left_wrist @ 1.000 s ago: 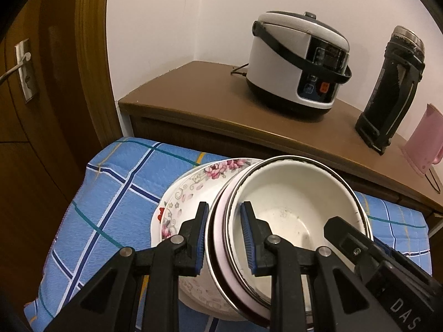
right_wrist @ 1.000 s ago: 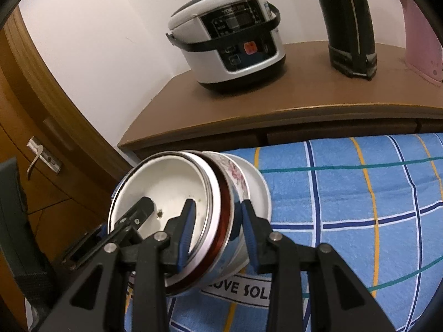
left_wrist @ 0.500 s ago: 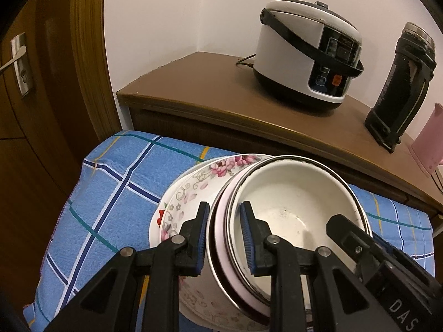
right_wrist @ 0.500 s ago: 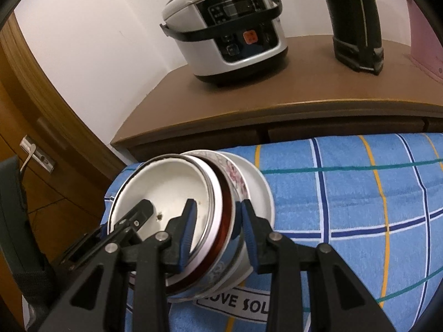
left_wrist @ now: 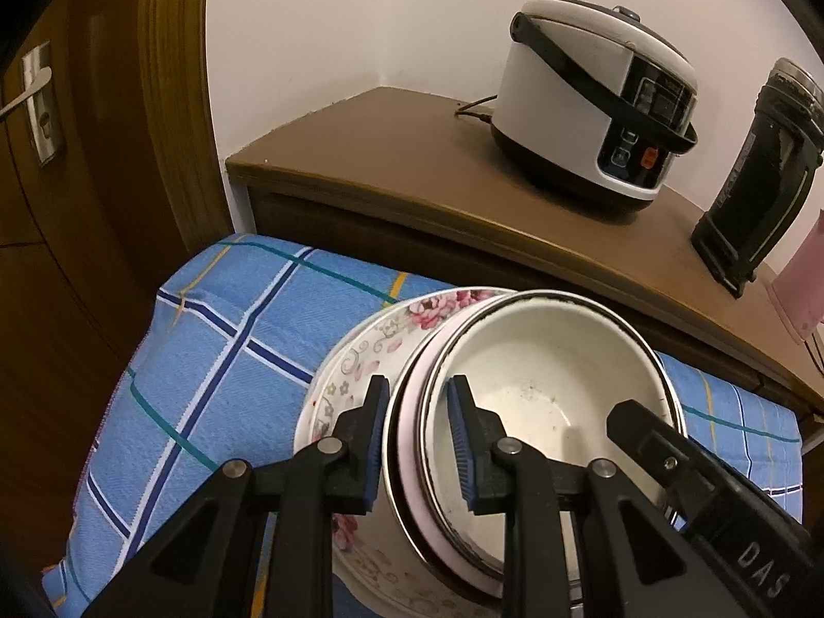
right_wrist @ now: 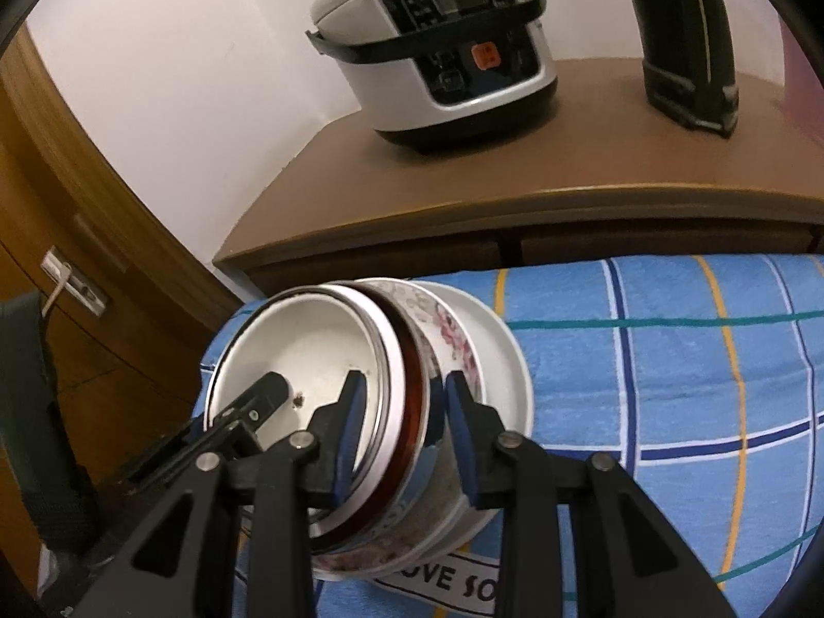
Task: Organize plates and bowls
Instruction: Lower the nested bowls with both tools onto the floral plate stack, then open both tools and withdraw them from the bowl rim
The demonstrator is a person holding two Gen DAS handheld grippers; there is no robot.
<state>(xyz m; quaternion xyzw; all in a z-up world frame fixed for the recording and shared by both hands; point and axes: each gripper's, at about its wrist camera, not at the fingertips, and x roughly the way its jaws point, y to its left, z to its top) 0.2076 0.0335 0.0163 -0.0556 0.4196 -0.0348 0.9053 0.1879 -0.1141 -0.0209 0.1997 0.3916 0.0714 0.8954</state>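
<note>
Since the earlier frames the nested stack has come nearer to both of my cameras, the cooker has grown larger behind it, and more blue cloth shows under it; I read this as the stack being carried as one load, so the organizing is in transit, not set down.

Largest first: the wooden cabinet [left_wrist: 422, 190] spans 12 o'clock, bearing the rice cooker [left_wrist: 597, 98] at 1 o'clock and a black flask [left_wrist: 757, 175] at 2 o'clock. The blue checked cloth [left_wrist: 216, 371] fills 9 to 6 o'clock.

The stack sits at centre, tilted: floral plate [left_wrist: 360, 360] outermost, pink-rimmed bowl [left_wrist: 412, 443] within it, white enamel bowl [left_wrist: 546, 391] innermost. In the left view the mouths face up and toward 1 o'clock; the stack axis runs from 7 to 1 o'clock. In the right view the mouths open toward 10 o'clock.

My left gripper [left_wrist: 414, 445] is clamped across the bowl rims at their 7 o'clock edge, one finger inside the enamel bowl, one outside. My right gripper [right_wrist: 404, 432] is clamped across the rims opposite, its outer finger against the floral plate's wall.
</note>
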